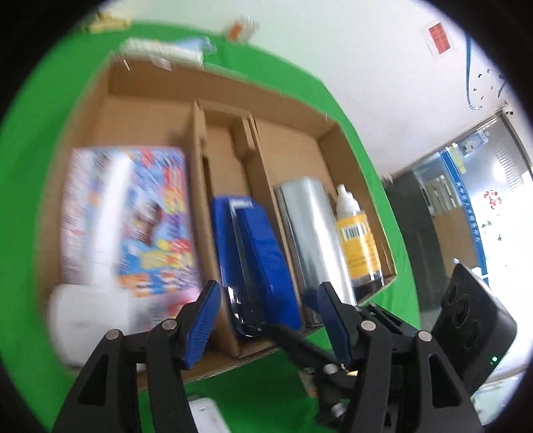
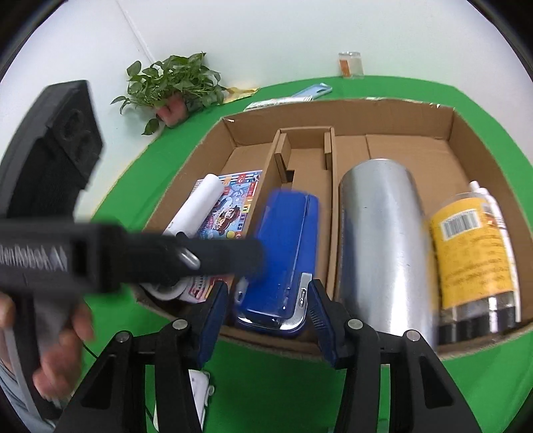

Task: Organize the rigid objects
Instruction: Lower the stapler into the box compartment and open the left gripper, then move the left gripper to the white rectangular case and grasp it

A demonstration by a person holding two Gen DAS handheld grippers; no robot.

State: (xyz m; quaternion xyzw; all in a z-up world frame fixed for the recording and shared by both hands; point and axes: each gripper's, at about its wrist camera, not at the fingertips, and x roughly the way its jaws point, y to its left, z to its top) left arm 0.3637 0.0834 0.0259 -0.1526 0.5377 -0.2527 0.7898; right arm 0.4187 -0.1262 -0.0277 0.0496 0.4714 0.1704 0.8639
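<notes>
Both grippers [image 1: 266,319] [image 2: 268,319] hanging spread and empty by the blue case [image 2: 286,253] mid-frame in the box [image 2: 459,123]; approaching squarely seems best

A green-covered desk [image 2: 449,393] fills the lower frame, meeting a plain white wall [image 2: 266,30] above. A leafy potted plant [image 2: 173,83] stands at upper left. In the left wrist view, a glass door [image 1: 473,200] glows brightly at right.
</notes>
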